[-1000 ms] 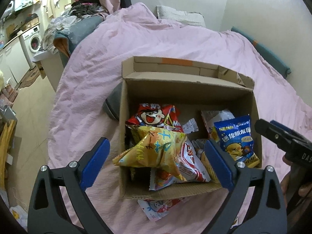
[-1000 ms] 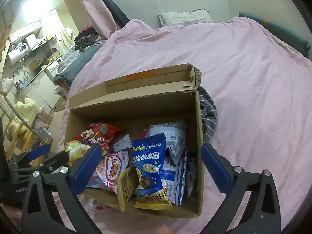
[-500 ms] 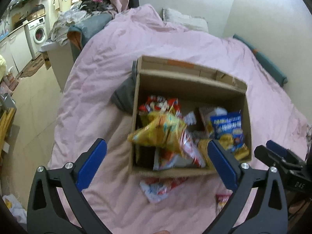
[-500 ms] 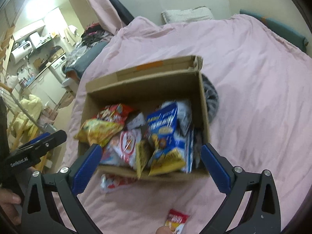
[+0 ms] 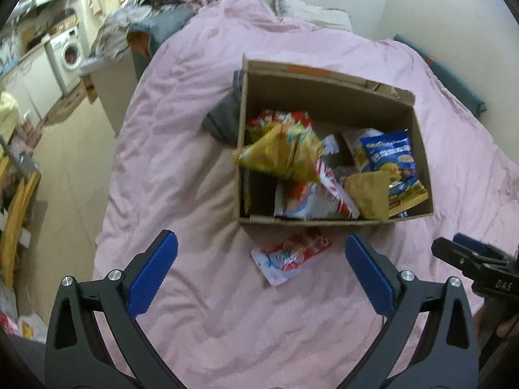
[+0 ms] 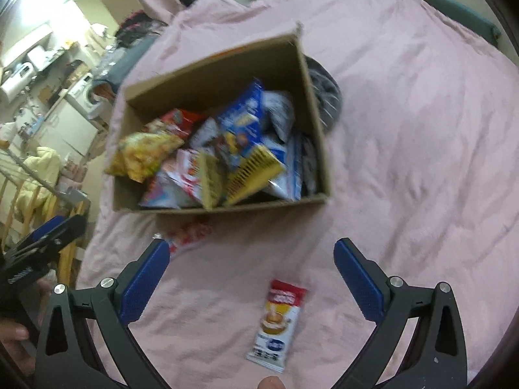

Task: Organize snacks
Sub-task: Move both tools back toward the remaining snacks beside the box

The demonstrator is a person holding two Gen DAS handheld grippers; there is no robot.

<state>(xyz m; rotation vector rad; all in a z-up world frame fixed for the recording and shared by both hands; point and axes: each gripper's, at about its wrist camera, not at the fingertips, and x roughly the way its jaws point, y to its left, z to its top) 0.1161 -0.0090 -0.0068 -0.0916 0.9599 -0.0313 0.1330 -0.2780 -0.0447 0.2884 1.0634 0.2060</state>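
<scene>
Now both tools stand apart and empty: left tool (image 5: 261, 267), right tool (image 6: 251, 274). Lower the right one squarely over the small red-and-white sachet (image 6: 278, 321) on the pink bedspread (image 6: 405, 162), pinch its middle, then carry it to the brown cardboard box (image 6: 319, 149).

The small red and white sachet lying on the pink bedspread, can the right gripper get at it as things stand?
Probably yes. The small red and white sachet lies alone on the pink bedspread, and the right gripper stands open above it with nothing between.

My left tongs (image 5: 261, 272) gape wide and empty over the pink bed (image 5: 181, 149), a red-and-white snack packet (image 5: 288, 256) between them, just before the snack-filled cardboard box (image 5: 327, 103).
</scene>
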